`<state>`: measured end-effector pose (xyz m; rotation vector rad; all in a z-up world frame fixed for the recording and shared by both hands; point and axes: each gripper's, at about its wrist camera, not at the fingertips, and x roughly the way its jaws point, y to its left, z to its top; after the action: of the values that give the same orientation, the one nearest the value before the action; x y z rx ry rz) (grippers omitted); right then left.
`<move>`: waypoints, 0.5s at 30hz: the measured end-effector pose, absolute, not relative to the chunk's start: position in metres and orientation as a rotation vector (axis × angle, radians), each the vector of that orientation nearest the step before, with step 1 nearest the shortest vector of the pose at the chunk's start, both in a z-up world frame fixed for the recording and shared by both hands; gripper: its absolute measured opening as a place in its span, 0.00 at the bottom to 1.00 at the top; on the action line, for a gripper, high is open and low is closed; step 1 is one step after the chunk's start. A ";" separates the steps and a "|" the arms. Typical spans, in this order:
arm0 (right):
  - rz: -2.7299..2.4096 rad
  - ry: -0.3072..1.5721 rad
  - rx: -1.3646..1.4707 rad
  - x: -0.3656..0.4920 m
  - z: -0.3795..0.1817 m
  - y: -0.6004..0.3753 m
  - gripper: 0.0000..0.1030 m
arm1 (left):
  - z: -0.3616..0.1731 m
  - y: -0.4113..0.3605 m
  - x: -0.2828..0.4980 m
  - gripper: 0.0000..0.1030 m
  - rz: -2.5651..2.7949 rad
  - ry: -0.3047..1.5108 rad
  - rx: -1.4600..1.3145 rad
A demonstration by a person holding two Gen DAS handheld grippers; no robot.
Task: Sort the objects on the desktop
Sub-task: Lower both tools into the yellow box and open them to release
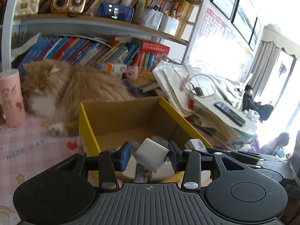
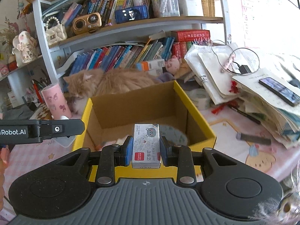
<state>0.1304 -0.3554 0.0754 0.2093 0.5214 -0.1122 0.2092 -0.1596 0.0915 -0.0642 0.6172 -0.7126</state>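
Left gripper [image 1: 150,154] clenched on white charger [image 1: 151,154], tilted; right gripper [image 2: 146,150] clenched on staple box [image 2: 146,146]; both above yellow cardboard box [image 2: 195,112]; cat [image 1: 75,88] behind box.

Desk items above an open box
White charger cube [image 1: 151,154] tilted; grey staple box [image 2: 146,146] lengthwise; yellow-rimmed cardboard box [image 2: 195,112] below both

Box [image 2: 195,112] mouth open above; cat [image 1: 78,86] and paper pile [image 1: 206,108] flank it.
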 end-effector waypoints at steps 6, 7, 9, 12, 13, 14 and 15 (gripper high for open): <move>-0.061 0.512 0.203 0.160 0.076 -0.381 0.27 | 0.084 -0.183 0.227 0.40 -0.630 0.612 -0.036; -0.048 0.512 0.202 0.167 0.076 -0.383 0.27 | 0.081 -0.186 0.231 0.40 -0.615 0.617 -0.027; -0.025 0.517 0.194 0.181 0.075 -0.387 0.27 | 0.074 -0.192 0.237 0.40 -0.592 0.630 -0.007; 0.011 0.535 0.178 0.199 0.070 -0.391 0.27 | 0.065 -0.201 0.241 0.40 -0.566 0.649 0.033; 0.020 0.544 0.174 0.204 0.068 -0.391 0.27 | 0.062 -0.204 0.242 0.40 -0.562 0.655 0.045; 0.030 0.558 0.169 0.209 0.065 -0.392 0.27 | 0.059 -0.206 0.242 0.40 -0.557 0.663 0.056; 0.037 0.570 0.167 0.214 0.062 -0.392 0.27 | 0.056 -0.209 0.243 0.40 -0.552 0.673 0.068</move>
<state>0.2135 -0.3924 0.0617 0.1672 0.5705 0.0373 0.2426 -0.2091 0.0557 0.0676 0.6726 -0.5521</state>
